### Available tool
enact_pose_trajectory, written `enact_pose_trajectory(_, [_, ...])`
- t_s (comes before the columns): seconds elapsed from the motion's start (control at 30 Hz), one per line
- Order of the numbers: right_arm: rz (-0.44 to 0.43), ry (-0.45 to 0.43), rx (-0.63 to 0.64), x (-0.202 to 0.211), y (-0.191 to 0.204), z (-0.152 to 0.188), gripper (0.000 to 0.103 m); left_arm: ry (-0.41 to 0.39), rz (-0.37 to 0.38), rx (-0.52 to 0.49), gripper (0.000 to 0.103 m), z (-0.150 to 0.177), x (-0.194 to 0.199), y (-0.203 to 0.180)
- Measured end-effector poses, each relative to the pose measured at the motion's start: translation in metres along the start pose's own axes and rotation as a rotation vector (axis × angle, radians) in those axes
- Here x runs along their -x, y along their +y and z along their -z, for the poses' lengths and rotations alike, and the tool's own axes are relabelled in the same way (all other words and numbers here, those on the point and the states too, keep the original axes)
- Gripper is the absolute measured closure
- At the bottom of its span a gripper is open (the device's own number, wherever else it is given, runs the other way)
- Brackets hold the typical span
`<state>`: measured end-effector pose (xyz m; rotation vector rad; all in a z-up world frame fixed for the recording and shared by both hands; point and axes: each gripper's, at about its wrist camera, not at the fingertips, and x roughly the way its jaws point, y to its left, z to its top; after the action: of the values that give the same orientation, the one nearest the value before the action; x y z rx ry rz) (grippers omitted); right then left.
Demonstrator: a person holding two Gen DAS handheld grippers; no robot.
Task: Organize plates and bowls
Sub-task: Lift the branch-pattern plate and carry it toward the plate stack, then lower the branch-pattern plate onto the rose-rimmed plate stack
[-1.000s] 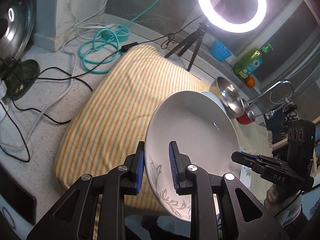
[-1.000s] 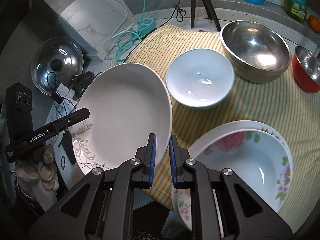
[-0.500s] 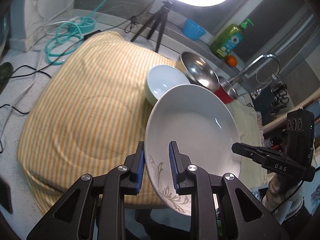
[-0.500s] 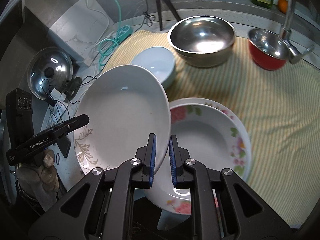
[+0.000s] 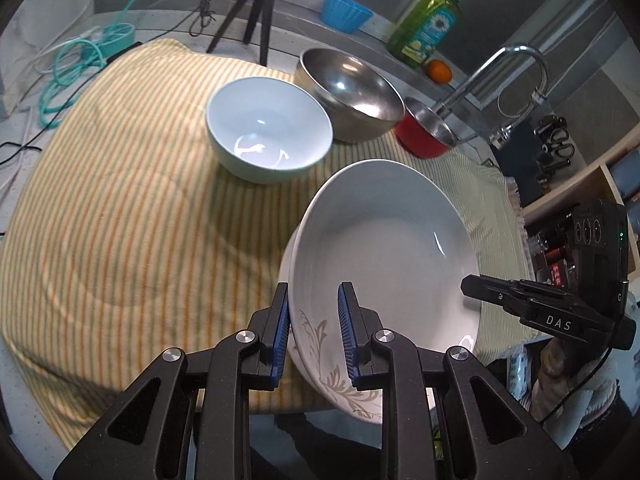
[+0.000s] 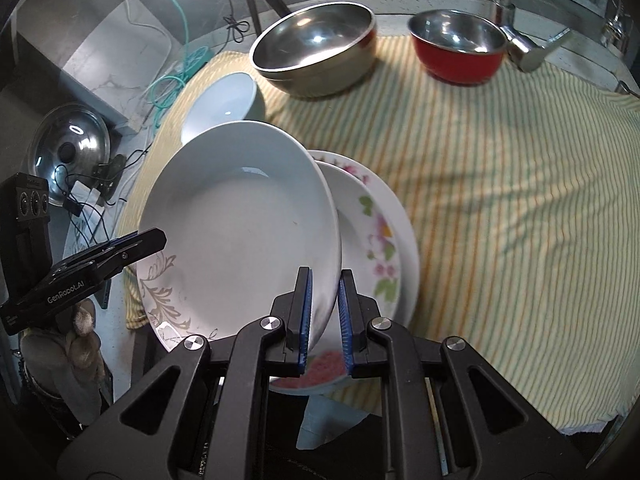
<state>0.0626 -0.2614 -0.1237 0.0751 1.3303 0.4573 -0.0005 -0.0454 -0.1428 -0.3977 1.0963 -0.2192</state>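
Both grippers clamped the white plate (image 6: 240, 216).
It hung tilted over the floral plate (image 6: 372, 220) on the striped cloth (image 6: 500, 184).

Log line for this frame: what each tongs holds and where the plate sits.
left tongs: shut on white plate rim | right tongs: shut on opposite rim | plate: tilted over floral plates | bowls: untouched

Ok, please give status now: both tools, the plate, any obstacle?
Left tool and right tool both shut on white plate rim. Plate tilted above floral plates. White bowl close behind; nothing between.
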Motion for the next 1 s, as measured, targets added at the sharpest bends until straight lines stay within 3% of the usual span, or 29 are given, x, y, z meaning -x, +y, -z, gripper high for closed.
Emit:
enact_pose_trajectory(0.5, [0.039, 0.023, -0.018, -0.009, -0.023, 0.011, 0.09, 0.052, -0.035, -0.047, 0.082, 0.0, -0.024, -0.016])
enact_pose_trajectory(1.0, [0.109, 0.018, 0.073, -0.011, -0.008, 0.011, 0.09, 0.074, -0.08, -0.077, 0.082, -0.003, -0.032, -0.016])
